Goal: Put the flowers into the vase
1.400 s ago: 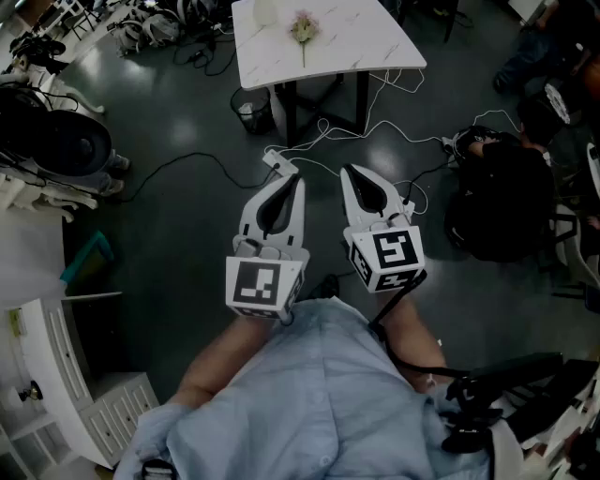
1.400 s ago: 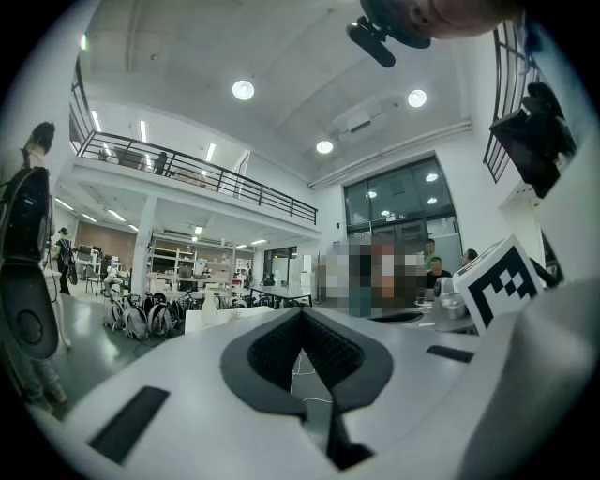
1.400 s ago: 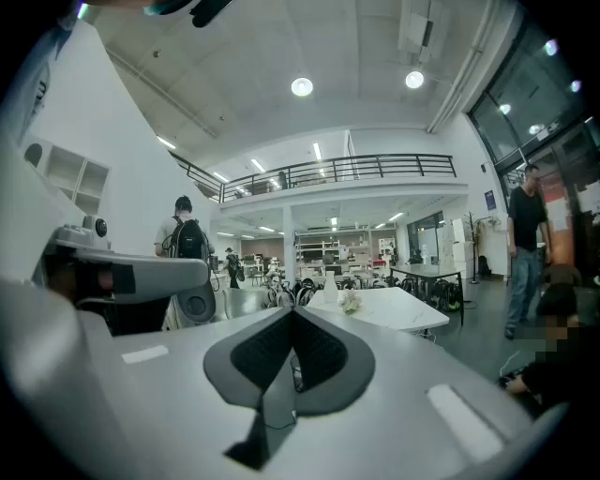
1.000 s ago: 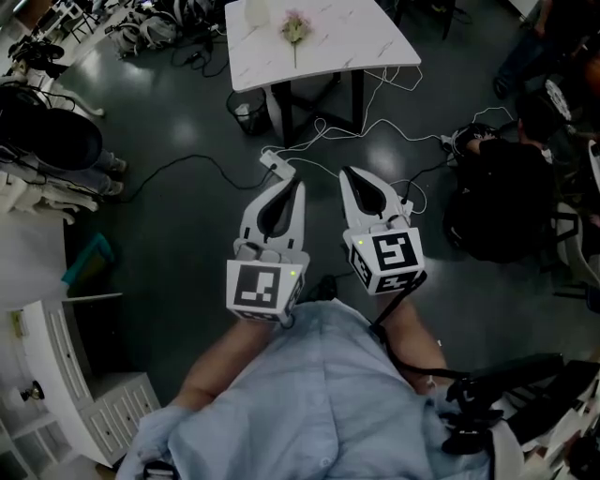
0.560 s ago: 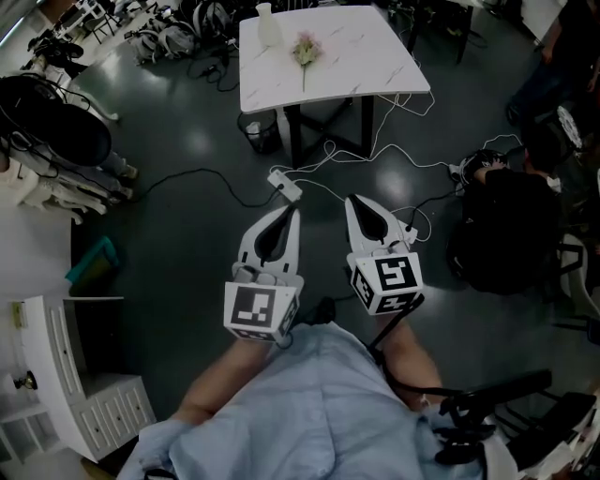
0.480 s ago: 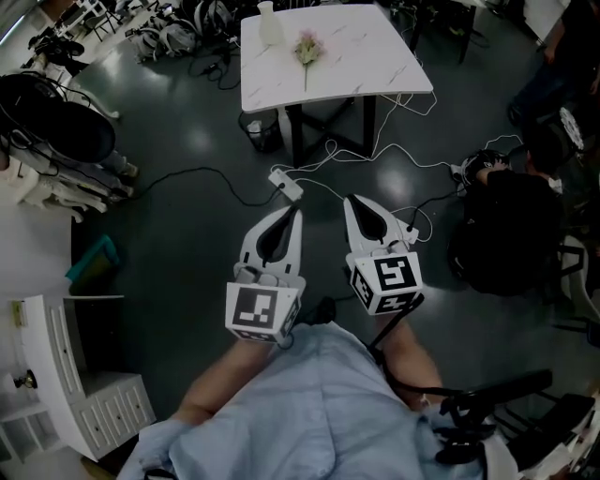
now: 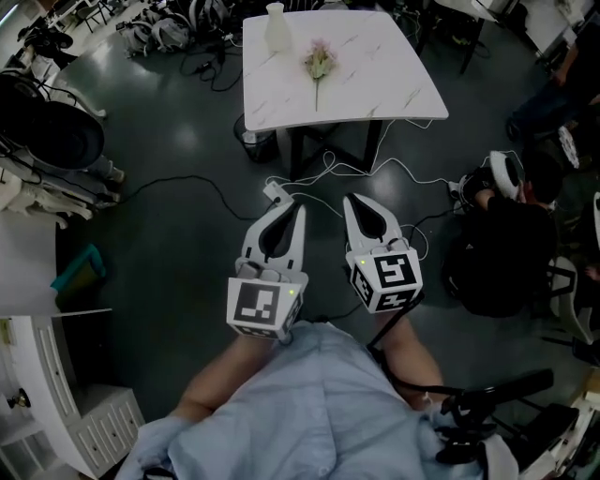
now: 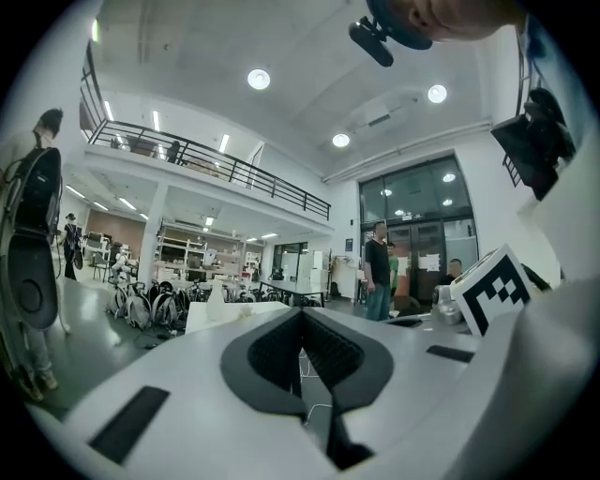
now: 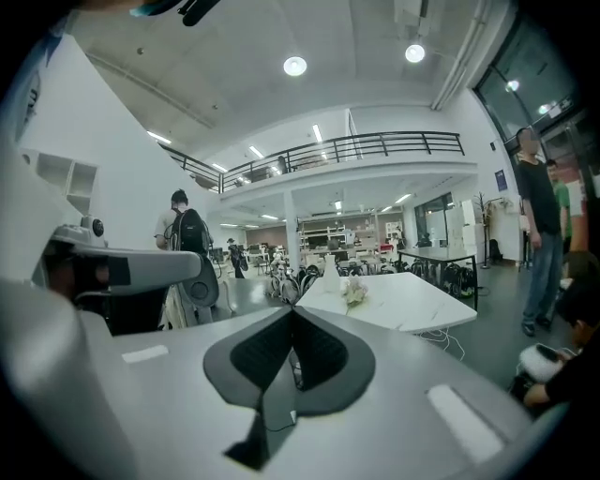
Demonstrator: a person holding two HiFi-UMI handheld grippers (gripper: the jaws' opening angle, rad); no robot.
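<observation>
A pink flower [image 7: 319, 64] lies on a white marble table [image 7: 375, 84] far ahead, and a white vase [image 7: 275, 26] stands at the table's back left corner. My left gripper [image 7: 298, 203] and right gripper [image 7: 349, 199] hang side by side over the dark floor, well short of the table. Both are shut with nothing in them. The right gripper view shows its shut jaws [image 9: 291, 314] in front of the flower [image 9: 353, 291], the vase [image 9: 331, 274] and the table [image 9: 412, 305]. Past the shut left gripper [image 8: 302, 311], the left gripper view shows the vase [image 8: 217, 298] small and distant.
White cables and a power strip [image 7: 274, 192] lie on the floor between me and the table. A mesh bin [image 7: 255, 145] stands under its left side. A seated person with dark bags [image 7: 497, 234] is at the right, a white cabinet [image 7: 66, 412] at the lower left.
The view has advanced toward the table, which now looks larger and lower in the head view. Both grippers travelled forward with it, still shut and side by side.
</observation>
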